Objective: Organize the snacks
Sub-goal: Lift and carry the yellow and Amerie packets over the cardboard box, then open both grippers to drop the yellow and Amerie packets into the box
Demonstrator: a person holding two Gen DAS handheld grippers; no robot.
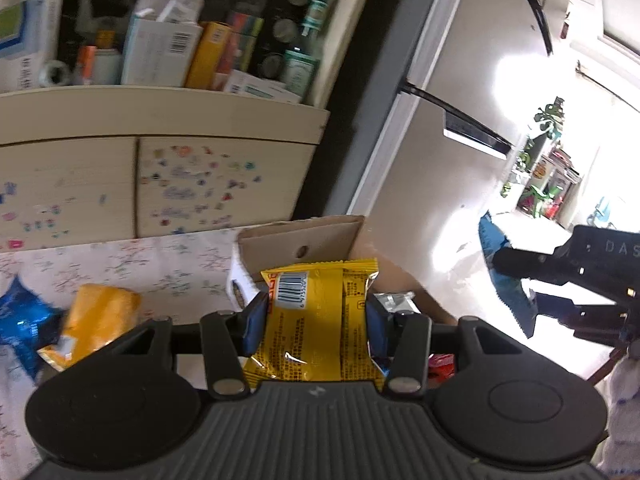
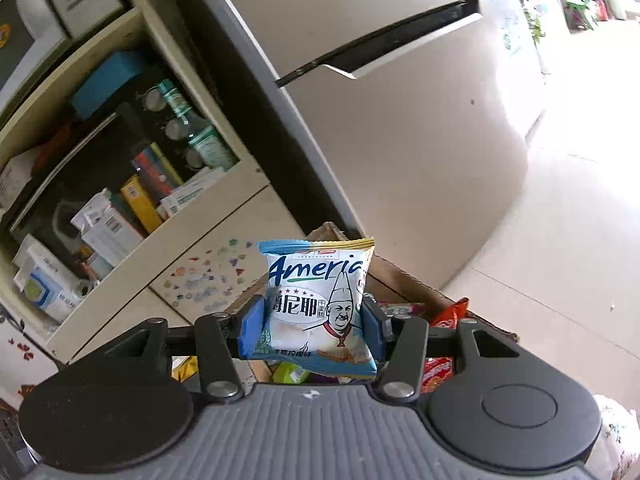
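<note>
My left gripper (image 1: 316,320) is shut on a yellow snack packet (image 1: 316,344) with a barcode, held upright above a cardboard box (image 1: 304,240). An orange packet (image 1: 100,316) and a blue packet (image 1: 20,320) lie on the flowered tablecloth (image 1: 160,264) to the left. The right gripper (image 1: 560,280) shows at the right edge with a blue-backed packet (image 1: 508,292) in it. In the right wrist view my right gripper (image 2: 314,324) is shut on a white and blue snack packet (image 2: 320,304) with a chef drawing, above the cardboard box (image 2: 404,280) that holds several snacks (image 2: 440,360).
A cream cabinet (image 1: 160,120) with cluttered shelves of boxes and bottles stands behind the table. A beige refrigerator (image 2: 400,120) stands to the right of it. Bright tiled floor (image 2: 560,240) stretches to the right, with plants (image 1: 548,120) far off.
</note>
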